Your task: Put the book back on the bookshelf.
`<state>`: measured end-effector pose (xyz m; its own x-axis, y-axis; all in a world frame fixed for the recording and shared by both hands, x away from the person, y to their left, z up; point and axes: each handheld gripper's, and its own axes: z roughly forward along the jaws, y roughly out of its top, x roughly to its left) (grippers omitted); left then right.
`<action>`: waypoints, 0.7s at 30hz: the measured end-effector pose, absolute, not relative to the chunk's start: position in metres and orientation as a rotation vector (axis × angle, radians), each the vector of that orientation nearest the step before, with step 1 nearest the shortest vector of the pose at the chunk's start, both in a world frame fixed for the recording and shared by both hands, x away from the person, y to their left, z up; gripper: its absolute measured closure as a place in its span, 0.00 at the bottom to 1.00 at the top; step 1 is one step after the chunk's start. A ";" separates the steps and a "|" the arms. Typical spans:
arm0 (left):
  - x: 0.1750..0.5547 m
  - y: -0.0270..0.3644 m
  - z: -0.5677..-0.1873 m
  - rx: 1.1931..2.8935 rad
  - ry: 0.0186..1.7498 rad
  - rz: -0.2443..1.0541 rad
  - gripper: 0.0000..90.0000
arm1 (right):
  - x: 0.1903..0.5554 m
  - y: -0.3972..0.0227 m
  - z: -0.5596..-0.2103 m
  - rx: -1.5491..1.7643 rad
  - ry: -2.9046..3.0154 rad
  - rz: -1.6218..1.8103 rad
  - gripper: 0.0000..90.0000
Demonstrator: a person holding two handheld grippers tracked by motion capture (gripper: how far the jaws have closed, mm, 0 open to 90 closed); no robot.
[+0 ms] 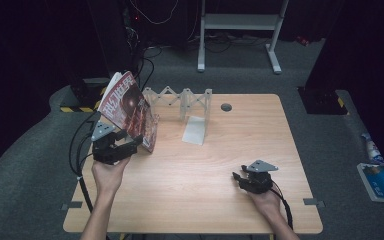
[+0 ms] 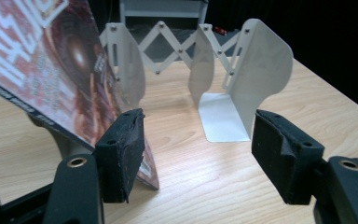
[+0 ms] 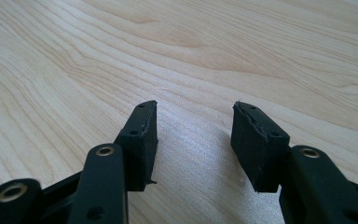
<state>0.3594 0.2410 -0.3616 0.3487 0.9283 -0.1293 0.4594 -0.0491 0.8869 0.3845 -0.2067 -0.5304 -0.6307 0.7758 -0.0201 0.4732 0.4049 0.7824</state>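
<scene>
Magazine: dark red cover, large white lettering, pale glowing spot at centre, white page edges. Expandable bookend rack: off-white plates, grey scissor links. Table: light wood grain; grey round cap at 12 o'clock. Left gripper and right gripper: black, brass-coloured rivets. Floor: grey carpet.

A light wooden worktop has a small round grey grommet near its far edge. Beyond stands a grey metal frame; a blue-white packet, perhaps, lies on the floor.
</scene>
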 end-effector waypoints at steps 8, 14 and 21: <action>0.360 0.231 -0.362 1.691 1.252 0.627 0.39 | 0.384 -0.207 -0.531 1.079 2.284 1.092 0.56; 0.358 0.220 -0.366 1.703 1.224 0.588 0.39 | 0.384 -0.207 -0.531 1.074 2.285 1.092 0.56; 0.361 0.209 -0.376 1.741 1.211 0.554 0.39 | 0.383 -0.207 -0.531 1.068 2.287 1.093 0.55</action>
